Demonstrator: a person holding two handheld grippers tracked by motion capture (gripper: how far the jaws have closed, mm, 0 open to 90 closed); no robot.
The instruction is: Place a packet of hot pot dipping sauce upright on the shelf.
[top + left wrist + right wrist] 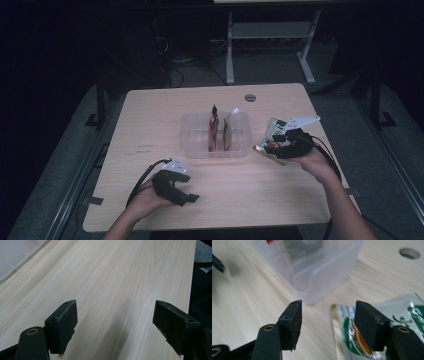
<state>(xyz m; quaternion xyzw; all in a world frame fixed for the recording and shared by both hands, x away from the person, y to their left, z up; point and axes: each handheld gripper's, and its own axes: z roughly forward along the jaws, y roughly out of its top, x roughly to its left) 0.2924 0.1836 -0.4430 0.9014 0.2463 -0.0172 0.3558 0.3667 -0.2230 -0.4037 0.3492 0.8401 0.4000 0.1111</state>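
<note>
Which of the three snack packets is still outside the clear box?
The green-and-white packet, lying flat on the table right of the clear box, by the right hand-held gripper. The other two packets stand upright inside the box.

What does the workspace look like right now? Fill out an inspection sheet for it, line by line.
Surface: pale wooden table, with a round hole near its far edge.
Job's things: clear plastic bin with two packets standing in it; green-and-white packet lying flat to the right of the bin.
Clutter: nothing seen.
Grippers: left gripper open over bare wood; right gripper open, one jaw over the packet's edge, nothing gripped.
Cables: a black cable trails from the left gripper, another from the right.
Surroundings: dark room, a white desk frame beyond the table.
</note>
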